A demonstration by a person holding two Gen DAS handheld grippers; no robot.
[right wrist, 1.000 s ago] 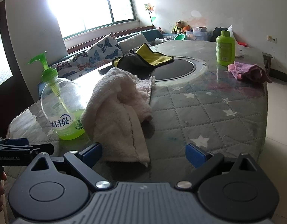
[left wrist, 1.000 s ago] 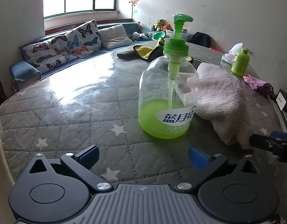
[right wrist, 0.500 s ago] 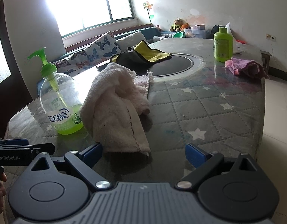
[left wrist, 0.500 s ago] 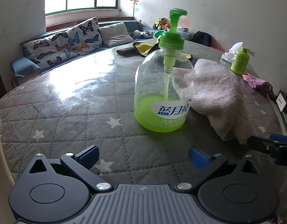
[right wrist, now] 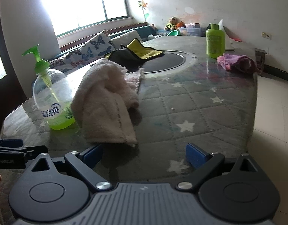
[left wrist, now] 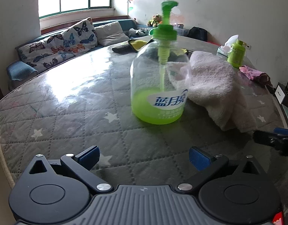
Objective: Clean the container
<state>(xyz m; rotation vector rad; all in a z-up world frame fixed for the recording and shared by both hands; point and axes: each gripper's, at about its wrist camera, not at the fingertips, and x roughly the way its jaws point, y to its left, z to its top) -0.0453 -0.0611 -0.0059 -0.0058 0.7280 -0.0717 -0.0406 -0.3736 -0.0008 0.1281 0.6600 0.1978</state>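
A clear pump bottle [left wrist: 159, 86] with a green pump and green liquid at its bottom stands upright on the quilted table; it also shows in the right wrist view [right wrist: 52, 97]. A pale pink towel [left wrist: 217, 88] lies crumpled just right of it, touching it, also in the right wrist view [right wrist: 106, 105]. My left gripper [left wrist: 143, 158] is open and empty, a little short of the bottle. My right gripper [right wrist: 145, 155] is open and empty, its left finger close to the towel's near edge.
A small green bottle [right wrist: 215, 41] and a purple cloth [right wrist: 237, 63] sit at the table's far right. A yellow and black cloth [right wrist: 134, 53] lies by a round dark inset [right wrist: 168, 61]. A sofa with cushions [left wrist: 61, 45] stands behind the table. The table edge [right wrist: 254, 101] drops to tiled floor on the right.
Both grippers have drawn back slightly and shifted; the bottle sits a bit farther and more centred in the left wrist view. Nothing has been taken hold of.
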